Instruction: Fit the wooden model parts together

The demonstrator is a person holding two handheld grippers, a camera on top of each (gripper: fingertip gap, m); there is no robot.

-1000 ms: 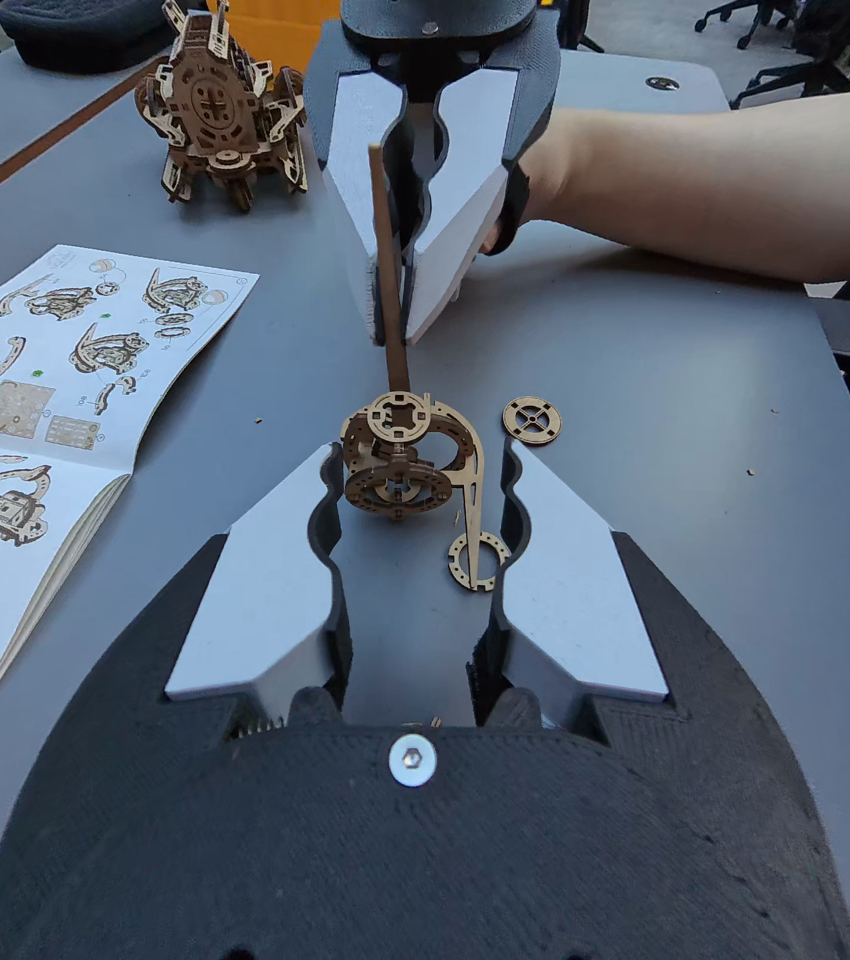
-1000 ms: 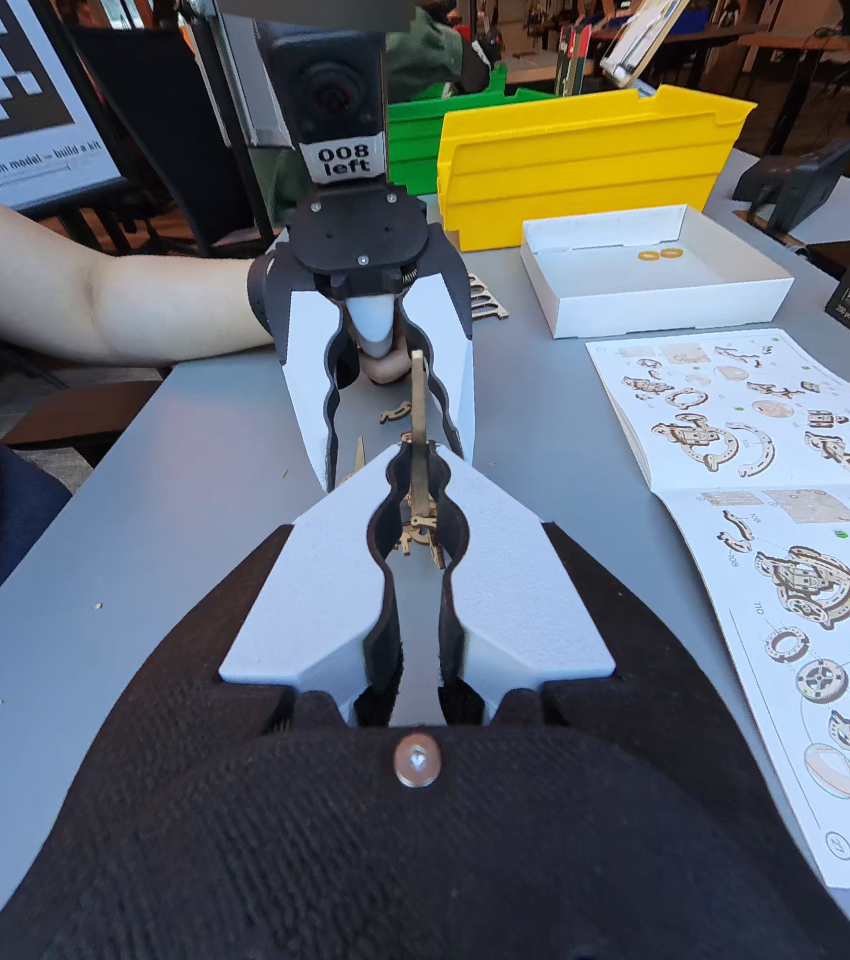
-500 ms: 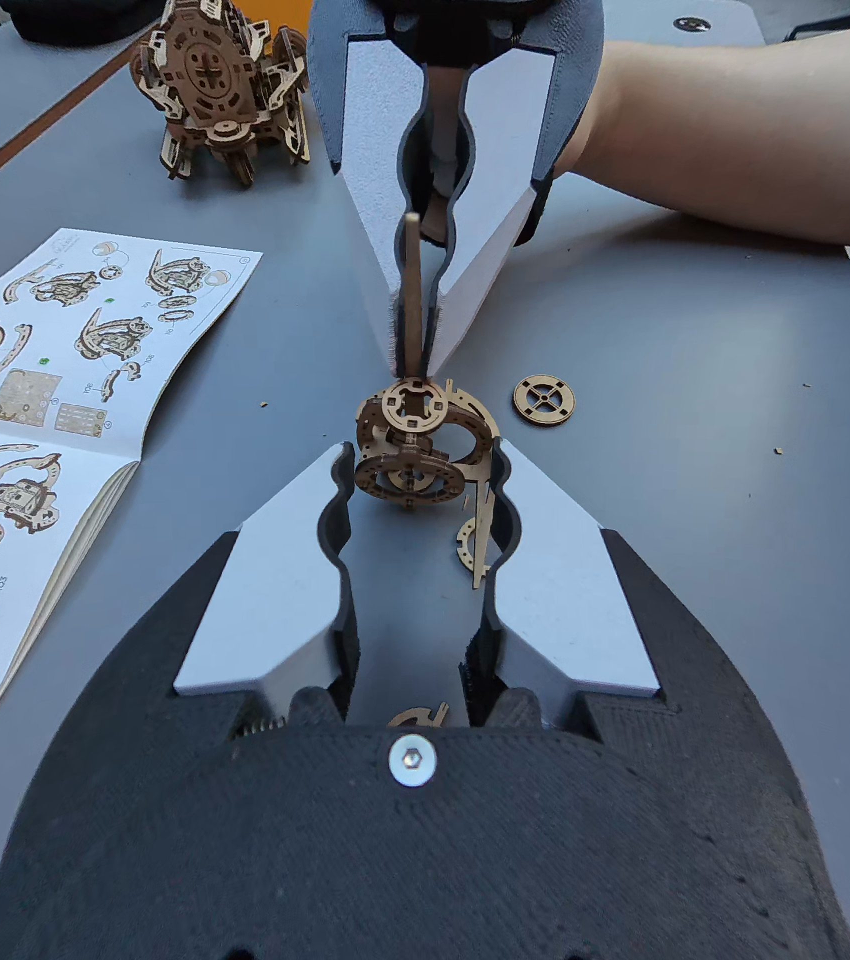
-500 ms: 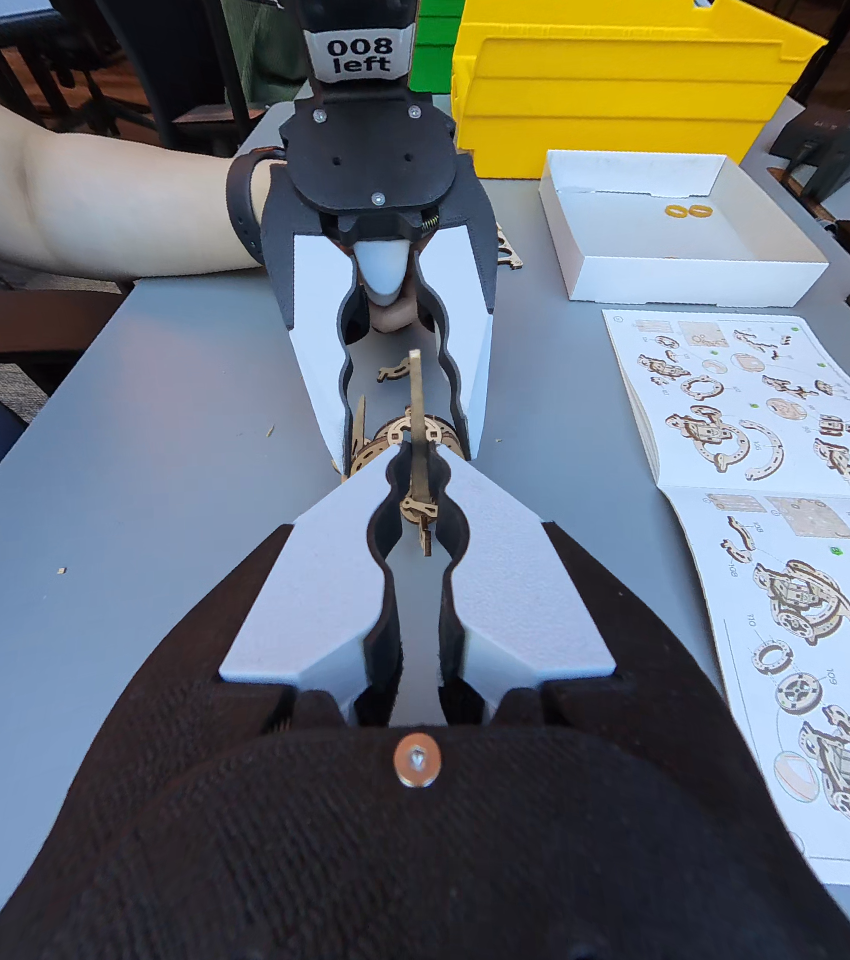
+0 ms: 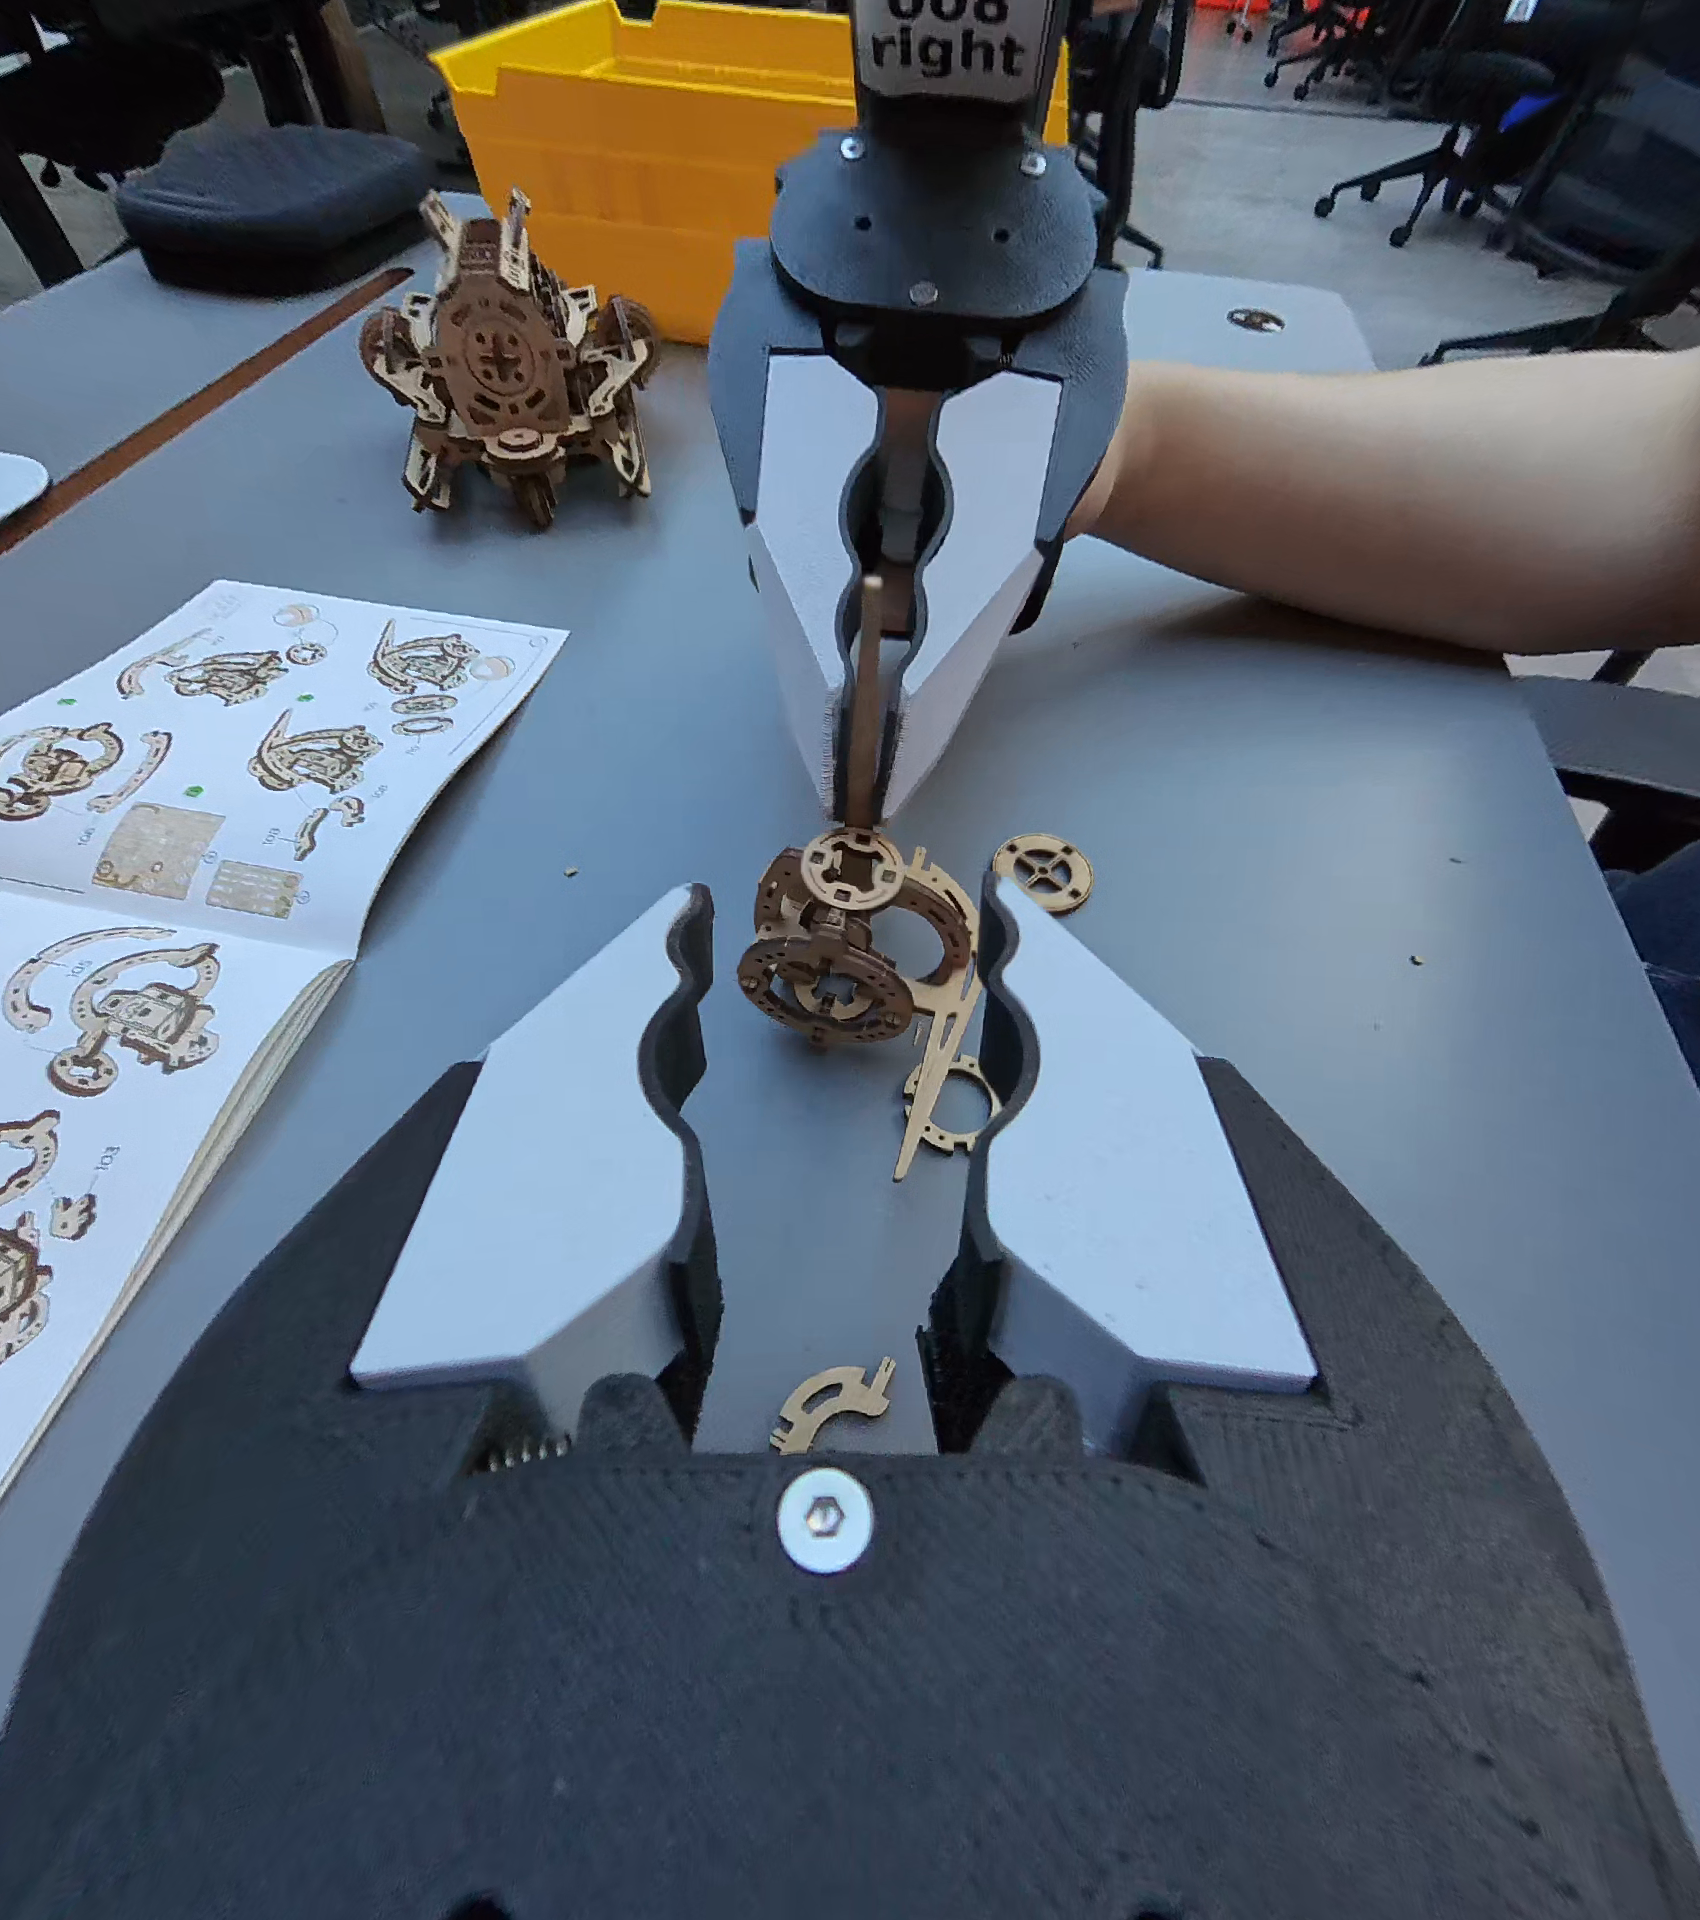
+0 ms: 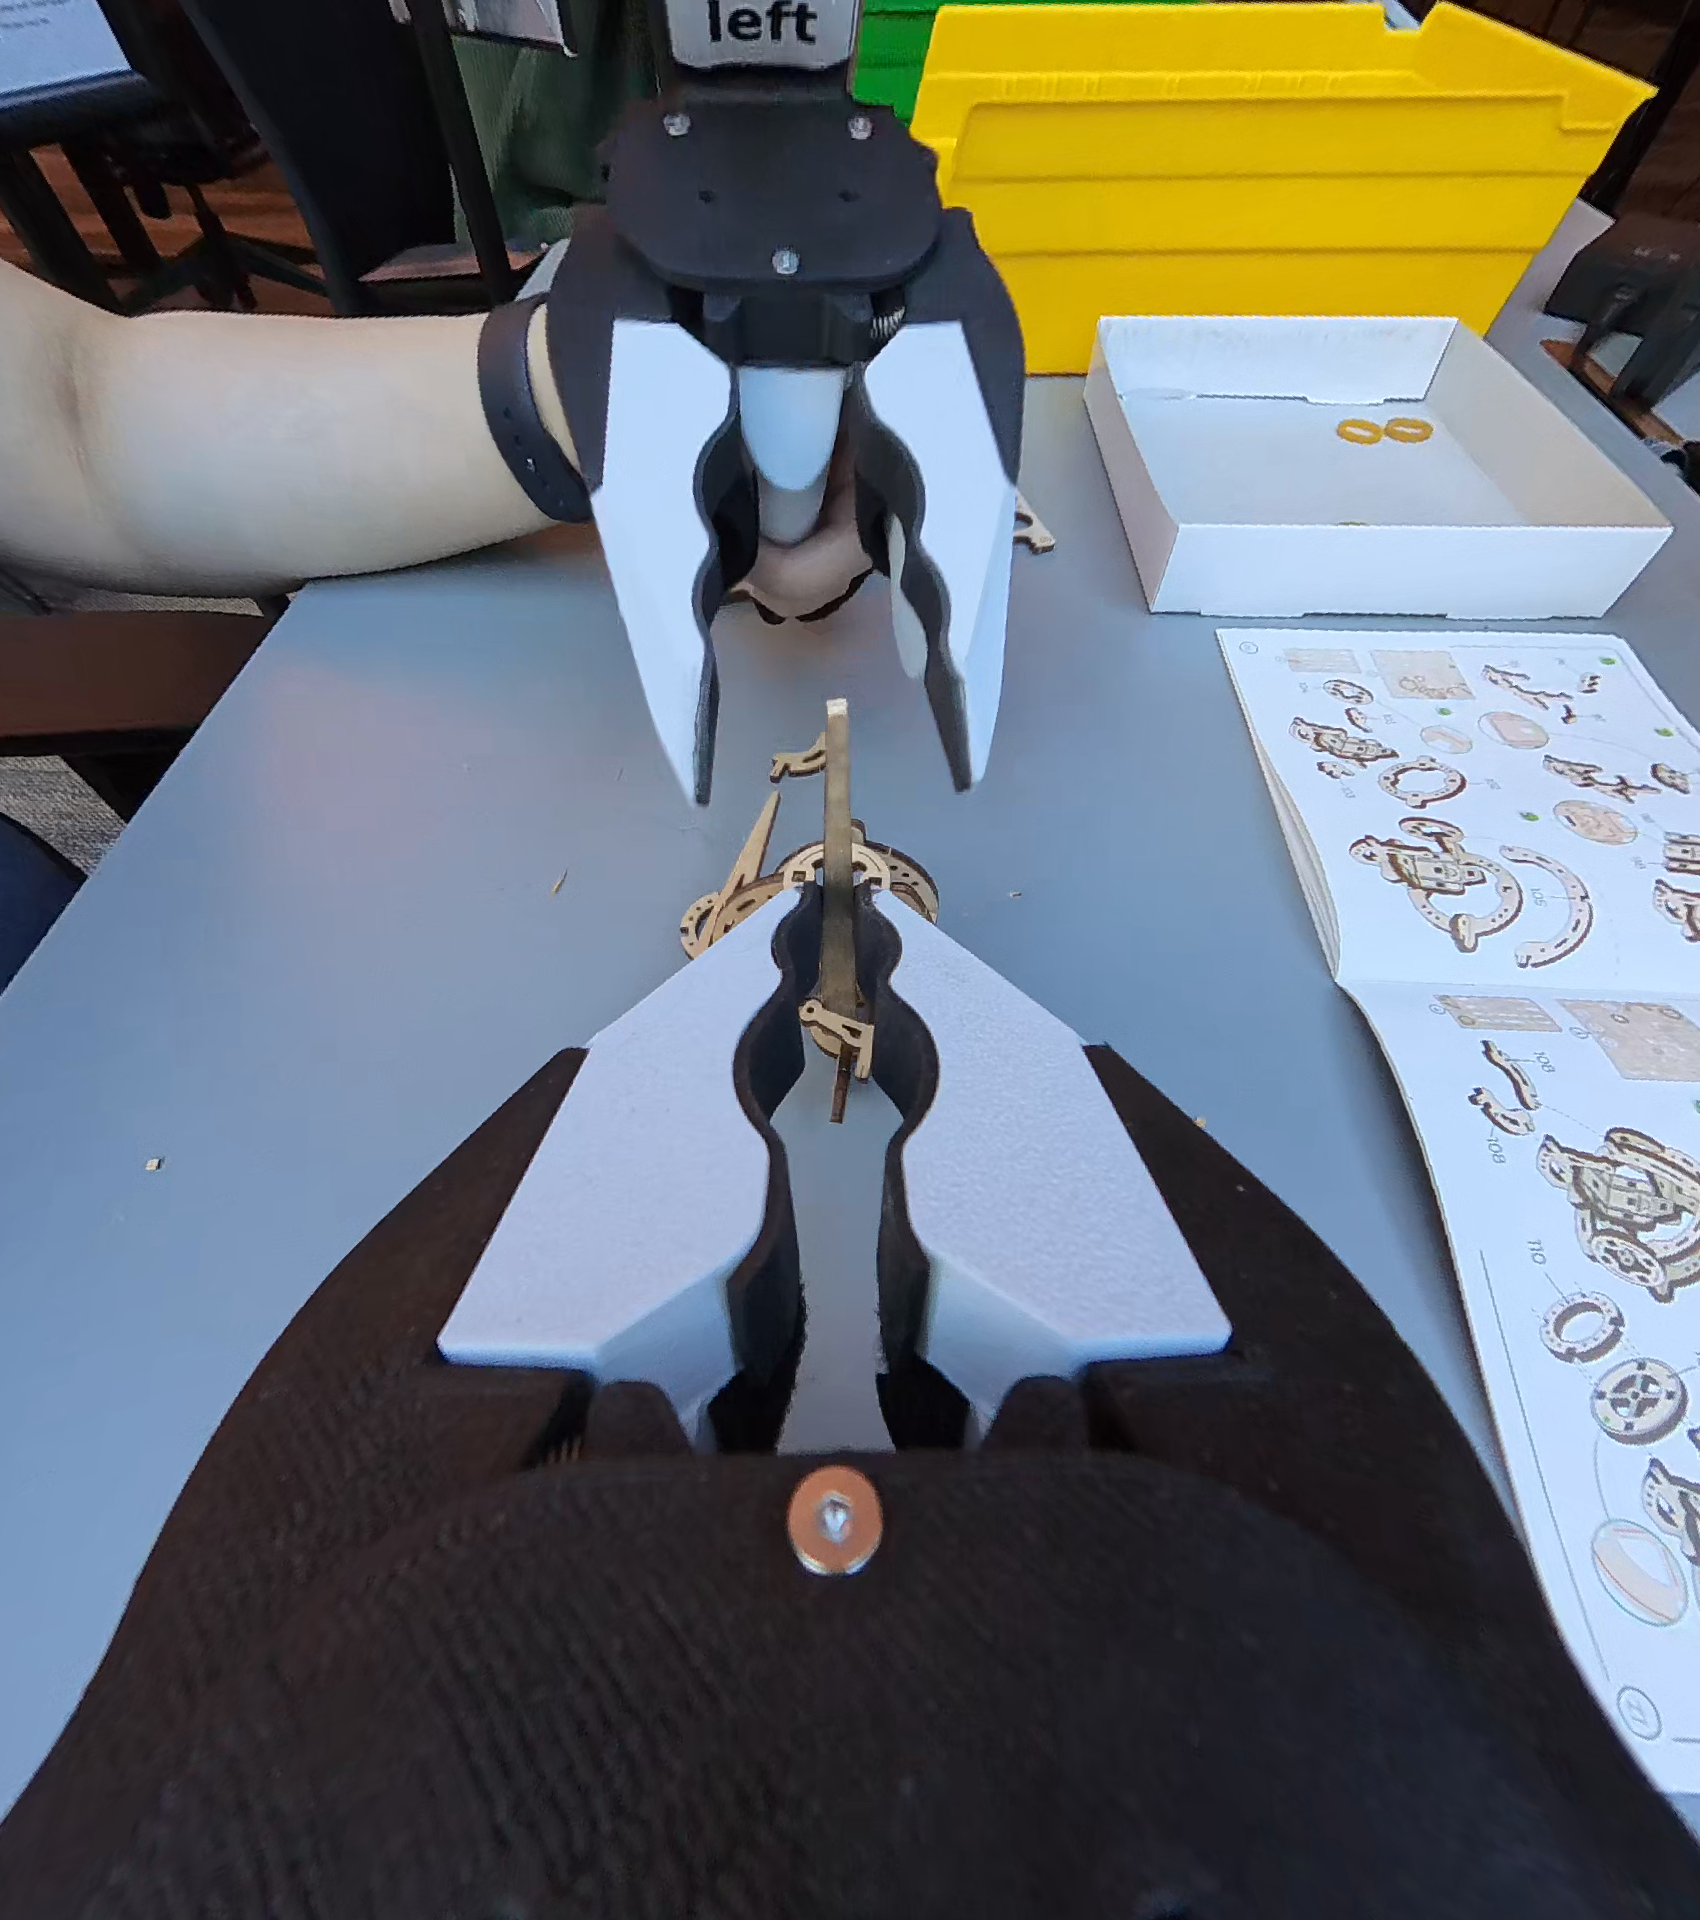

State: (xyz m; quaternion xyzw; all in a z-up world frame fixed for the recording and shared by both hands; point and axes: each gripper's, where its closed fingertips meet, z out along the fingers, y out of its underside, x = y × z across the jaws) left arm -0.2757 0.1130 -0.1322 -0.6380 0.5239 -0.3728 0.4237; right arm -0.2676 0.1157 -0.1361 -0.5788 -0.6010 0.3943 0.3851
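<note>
On the grey table (image 5: 1241, 831), between the two grippers, stands the part-built wheel unit (image 5: 830, 956): two ringed discs on a short hub, with a curved arm hooked round its right side. The right gripper (image 6: 830, 914) has its jaws clamped on a flat wooden stick (image 6: 835, 831) whose far end meets the unit's upper disc; whether that end is seated in the disc's square hole I cannot tell. The left gripper (image 5: 841, 925) has its jaws apart, one finger on each side of the unit and touching nothing.

By my reading the task is midway. The hub and discs are joined, and a finished model (image 5: 503, 364) stands well behind. Loose pieces are left: a small spoked wheel (image 5: 1043, 875) just right of the unit, a pointed piece with a ring (image 5: 945, 1091) beside the left gripper's right finger, and a small hooked piece (image 5: 830, 1403) near that gripper's base. The open manual (image 5: 150, 883) lies to the left.

The stick's long axis runs along the right gripper's fingers, pointing at the left gripper and slanting down toward the unit. The unit's axle looks tilted, upper disc toward the right gripper, lower disc toward the left.
</note>
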